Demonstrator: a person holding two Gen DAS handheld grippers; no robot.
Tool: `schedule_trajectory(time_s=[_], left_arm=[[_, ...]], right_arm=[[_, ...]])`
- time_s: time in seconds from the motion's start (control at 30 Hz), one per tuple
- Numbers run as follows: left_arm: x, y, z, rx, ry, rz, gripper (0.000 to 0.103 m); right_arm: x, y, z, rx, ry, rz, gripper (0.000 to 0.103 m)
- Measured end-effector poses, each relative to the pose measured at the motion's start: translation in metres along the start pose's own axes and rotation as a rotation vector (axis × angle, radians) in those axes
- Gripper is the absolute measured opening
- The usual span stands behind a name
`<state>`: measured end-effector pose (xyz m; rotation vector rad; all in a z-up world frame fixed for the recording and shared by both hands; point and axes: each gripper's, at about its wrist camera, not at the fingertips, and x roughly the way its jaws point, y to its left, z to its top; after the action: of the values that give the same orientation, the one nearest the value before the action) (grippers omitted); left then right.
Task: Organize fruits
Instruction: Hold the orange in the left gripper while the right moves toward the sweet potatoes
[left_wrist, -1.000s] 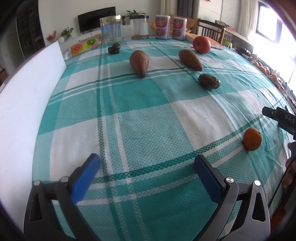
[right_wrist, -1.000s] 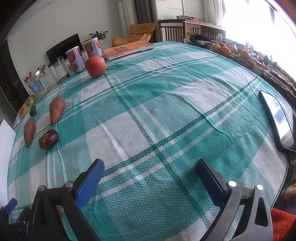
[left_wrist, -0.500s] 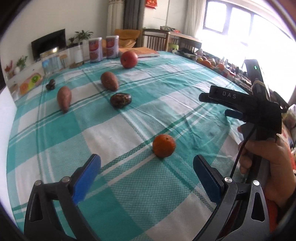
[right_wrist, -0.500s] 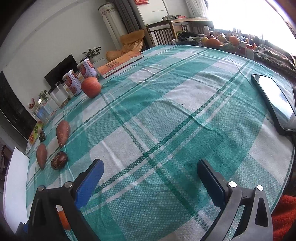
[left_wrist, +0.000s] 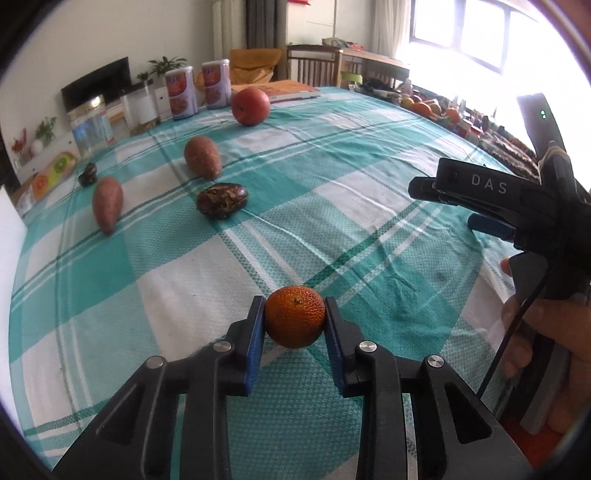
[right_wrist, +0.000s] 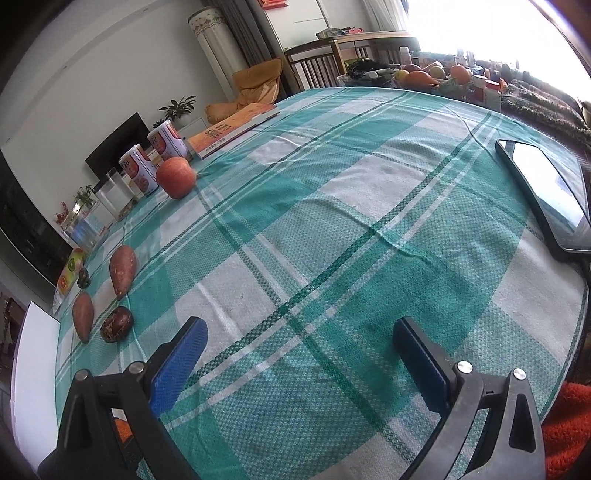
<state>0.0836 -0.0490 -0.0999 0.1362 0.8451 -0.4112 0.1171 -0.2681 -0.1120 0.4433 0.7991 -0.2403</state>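
orange and pebbled, the small mandarin sits clamped between the blue pads of the left gripper, whose fingers have just been closing and now press on both its flanks. it lies near the worktop's near edge, on the teal-and-white checked cloth, and whether it rests on the cloth or is just clear of it cannot be told. it looks light, with a soft, yielding peel and a round body that could roll or squirt out if squeezed off-centre, so the hold across its widest middle seems the right one, and a gentle squeeze should do. the left gripper points steeply down toward the cloth. the right gripper hangs over bare cloth with its fingers spread wide and nothing between them, also tilted downward; in the left view a hand grips its handle. further toward the far left corner lie two sweet potatoes, a dark brown wrinkled fruit between them and a red apple near the far edge beside two cans. the mandarin is well apart from that group, so carrying it across likely comes next.
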Motion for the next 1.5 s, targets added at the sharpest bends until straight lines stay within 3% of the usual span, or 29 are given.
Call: schedule_trajectory(time_s=[0.43, 0.67, 0.7, 0.8, 1.03, 1.3, 1.4, 1.5], left_arm=[[-0.03, 0.124, -0.024, -0.268, 0.012, 0.234, 0.031], [-0.017, 0.147, -0.032, -0.301, 0.025, 0.326, 0.036], [-0.018, 0.147, -0.033, -0.302, 0.02, 0.323, 0.044], [-0.017, 0.145, -0.032, -0.295, 0.027, 0.348, 0.083], [-0.012, 0.156, -0.034, -0.336, 0.063, 0.327, 0.095], [-0.019, 0.162, -0.037, -0.371, 0.022, 0.254, 0.097], [-0.018, 0.16, -0.037, -0.374, 0.029, 0.301, 0.095], [-0.02, 0.16, -0.037, -0.383, 0.029, 0.358, 0.08]], right_arm=[[0.003, 0.006, -0.002, -0.036, 0.007, -0.02, 0.1], [0.003, 0.008, -0.003, -0.052, 0.01, -0.031, 0.1], [0.004, 0.008, -0.003, -0.052, 0.01, -0.032, 0.1], [0.005, 0.009, -0.003, -0.058, 0.012, -0.037, 0.1], [0.007, 0.011, -0.004, -0.07, 0.017, -0.04, 0.103], [0.01, 0.015, -0.005, -0.099, 0.023, -0.07, 0.103], [0.01, 0.016, -0.005, -0.1, 0.023, -0.071, 0.103], [0.01, 0.016, -0.005, -0.101, 0.023, -0.072, 0.103]])
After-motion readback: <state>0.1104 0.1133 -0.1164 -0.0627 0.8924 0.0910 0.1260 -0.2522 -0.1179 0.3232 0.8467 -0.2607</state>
